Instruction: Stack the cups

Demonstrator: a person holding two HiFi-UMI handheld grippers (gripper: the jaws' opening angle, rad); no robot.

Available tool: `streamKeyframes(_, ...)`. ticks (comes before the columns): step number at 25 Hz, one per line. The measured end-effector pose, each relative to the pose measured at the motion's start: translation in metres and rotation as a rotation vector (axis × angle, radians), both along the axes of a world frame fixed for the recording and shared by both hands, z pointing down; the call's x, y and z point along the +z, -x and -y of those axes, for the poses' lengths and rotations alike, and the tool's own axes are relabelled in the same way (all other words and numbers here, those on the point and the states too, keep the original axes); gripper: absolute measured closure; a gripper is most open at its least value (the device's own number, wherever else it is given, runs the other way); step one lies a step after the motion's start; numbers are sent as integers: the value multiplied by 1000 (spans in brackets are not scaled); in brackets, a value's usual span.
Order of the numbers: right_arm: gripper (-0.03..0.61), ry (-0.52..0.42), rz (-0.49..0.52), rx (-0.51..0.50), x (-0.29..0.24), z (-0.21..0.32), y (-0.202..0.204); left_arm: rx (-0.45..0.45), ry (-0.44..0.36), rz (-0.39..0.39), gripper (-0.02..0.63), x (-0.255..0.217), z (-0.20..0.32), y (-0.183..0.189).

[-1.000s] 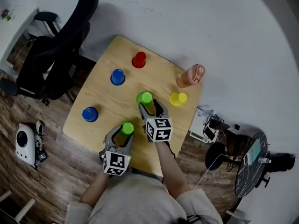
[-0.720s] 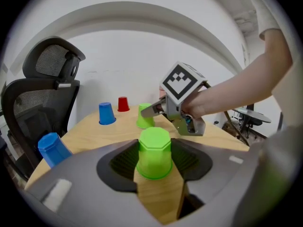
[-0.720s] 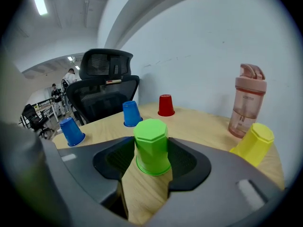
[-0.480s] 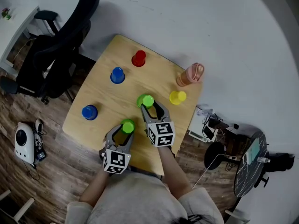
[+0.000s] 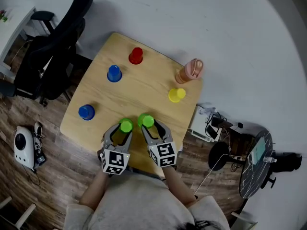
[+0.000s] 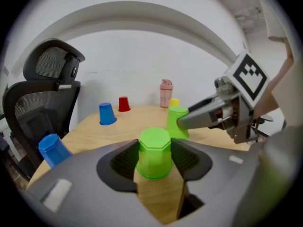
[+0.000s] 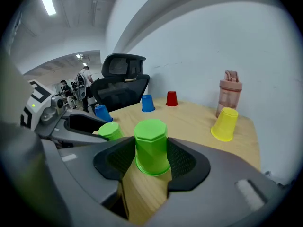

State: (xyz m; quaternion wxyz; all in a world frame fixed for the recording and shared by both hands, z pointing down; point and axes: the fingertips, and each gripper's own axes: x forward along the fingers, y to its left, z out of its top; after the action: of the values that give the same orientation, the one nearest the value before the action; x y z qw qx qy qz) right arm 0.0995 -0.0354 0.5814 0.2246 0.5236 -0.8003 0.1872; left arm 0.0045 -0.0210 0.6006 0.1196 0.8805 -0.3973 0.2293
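Two upturned green cups stand side by side near the table's front edge. My left gripper [image 5: 124, 129] is shut on the left green cup [image 5: 126, 124], which sits between its ribbed pads [image 6: 128, 161] in the left gripper view [image 6: 154, 151]. My right gripper [image 5: 148, 125] is shut on the right green cup [image 5: 146, 120], its pads [image 7: 182, 161] pressing on both sides of that cup [image 7: 151, 144]. Whether either cup is off the wood I cannot tell. Further back stand a yellow cup [image 5: 176, 95], a red cup [image 5: 136, 55] and two blue cups [image 5: 114, 73] [image 5: 86, 111], all upturned.
A pink bottle [image 5: 190, 70] stands at the far right corner of the wooden table [image 5: 144, 90]. A black office chair [image 5: 53, 51] is at the table's left. Cables and devices lie on the floor at the right [image 5: 216, 128].
My right gripper closed on the green cup in mid-table and drew it toward the front edge, next to the left gripper's cup. The left gripper kept its hold.
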Motion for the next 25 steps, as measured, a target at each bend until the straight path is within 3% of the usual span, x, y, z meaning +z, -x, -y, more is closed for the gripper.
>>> streamKeyframes(10, 367, 41, -1, -62, 22, -23, 19, -16, 7, 2, 347, 2, -1, 1)
streamKeyframes(14, 367, 50, 41, -59, 20, -23, 21, -6, 17, -38, 341, -1, -2, 2)
streamKeyframes(17, 367, 22, 80, -68, 8, -23, 22, -15, -40, -82, 328, -21, 1, 8)
streamKeyframes(21, 367, -43, 126, -79, -20, -24, 19, -125, -103, -112, 328, -53, 8, 42)
streamKeyframes(25, 367, -109, 149, -78, -51, -22, 17, -287, -157, -77, 328, -59, 22, 102)
